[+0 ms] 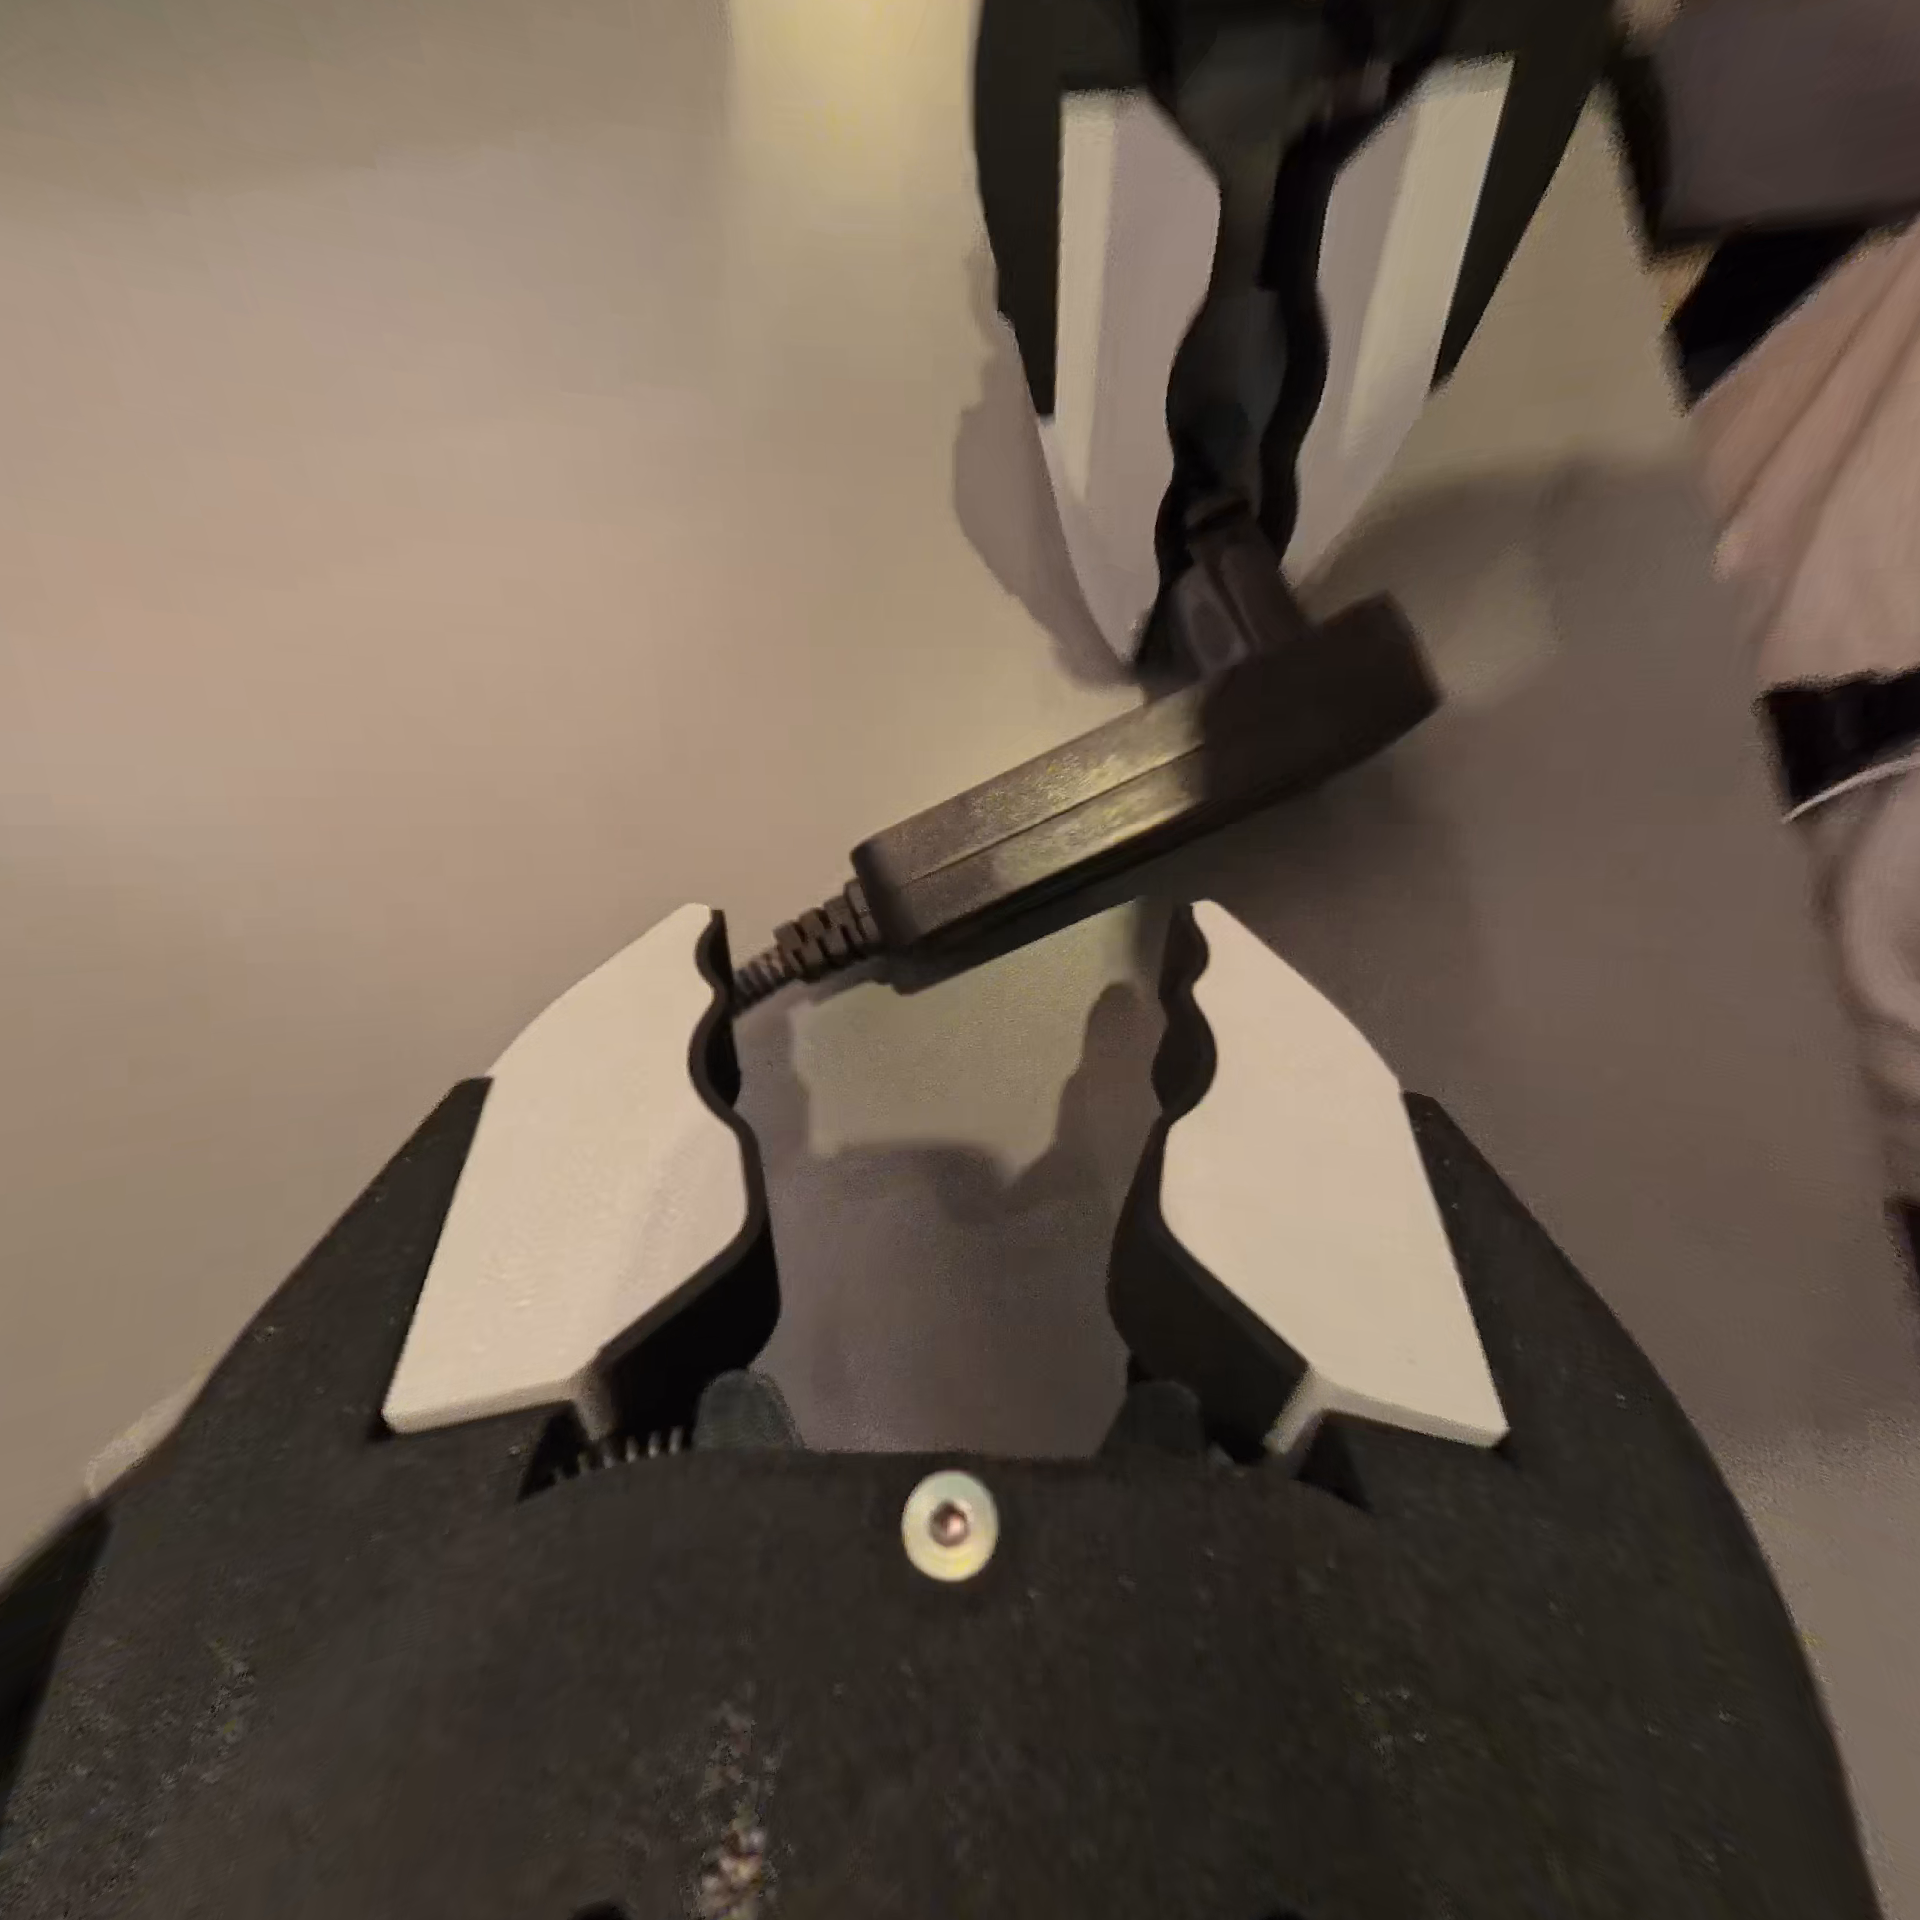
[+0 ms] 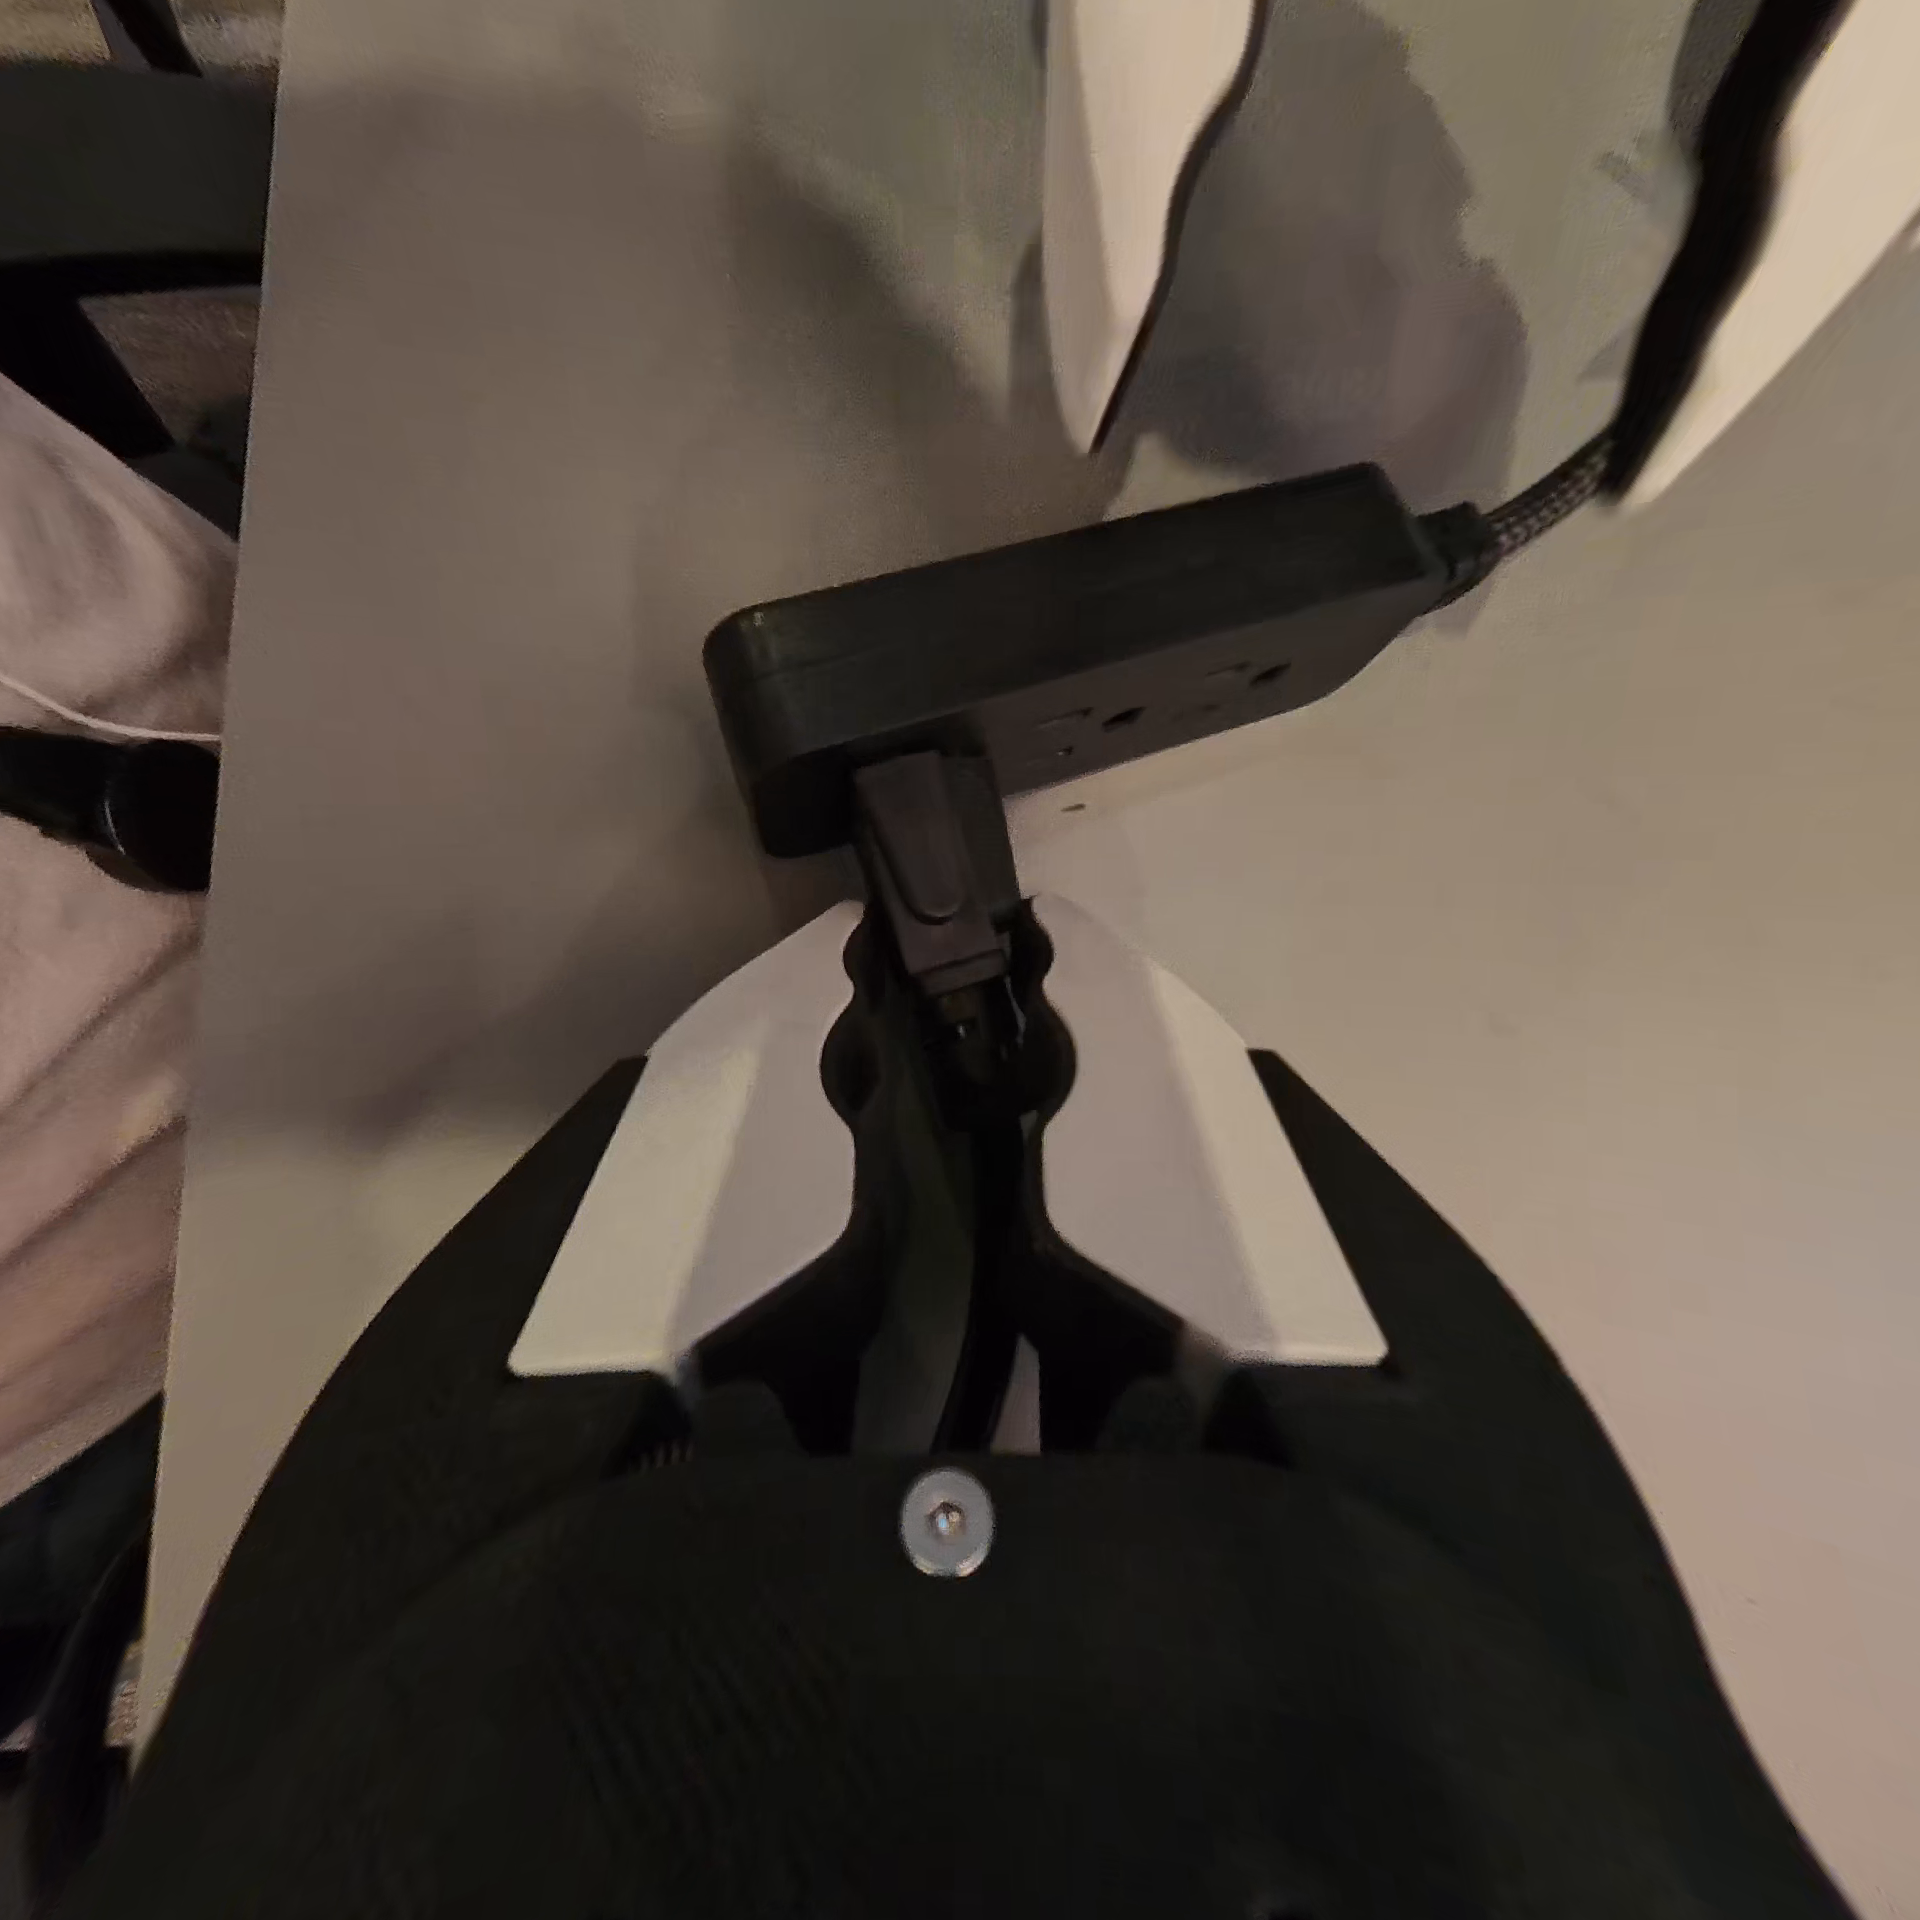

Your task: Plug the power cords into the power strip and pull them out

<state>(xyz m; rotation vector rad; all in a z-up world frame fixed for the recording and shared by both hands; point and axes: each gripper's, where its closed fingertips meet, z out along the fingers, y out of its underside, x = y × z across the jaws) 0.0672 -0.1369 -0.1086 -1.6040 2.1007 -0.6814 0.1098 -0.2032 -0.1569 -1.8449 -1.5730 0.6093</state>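
Left wrist view: the left tongs [image 1: 951,935] are shown spread wide above the pale table [image 1: 416,520], with nothing between the fingers. The black power strip [image 1: 1122,790] is seen just beyond the fingertips, lying aslant. Its ribbed strain relief and braided cable [image 1: 800,961] are directed toward the left finger and pass close by its tip; whether contact is made cannot be told. At the far end of the power strip, the right tongs [image 1: 1195,582] are seen descending from the top of the frame, closed on the black plug [image 1: 1216,592].

In the right wrist view, the right tongs [image 2: 945,935] are shown pressed together on the plug [image 2: 935,862], which is pinched between the dark pads. The plug is seated against the near face of the power strip [image 2: 1060,634], at its left end; how deeply the prongs are inserted cannot be determined. The cord of the plug [image 2: 935,1247] is routed back between the fingers toward the tong body. Vacant sockets are visible to the right of the plug. The braided cable [image 2: 1538,488] leaves the right end of the power strip, and the left tongs [image 2: 1351,312], blurred, are seen just beyond it. A person's light clothing [image 2: 83,935] is visible past the table [image 2: 1455,1039] edge at left.
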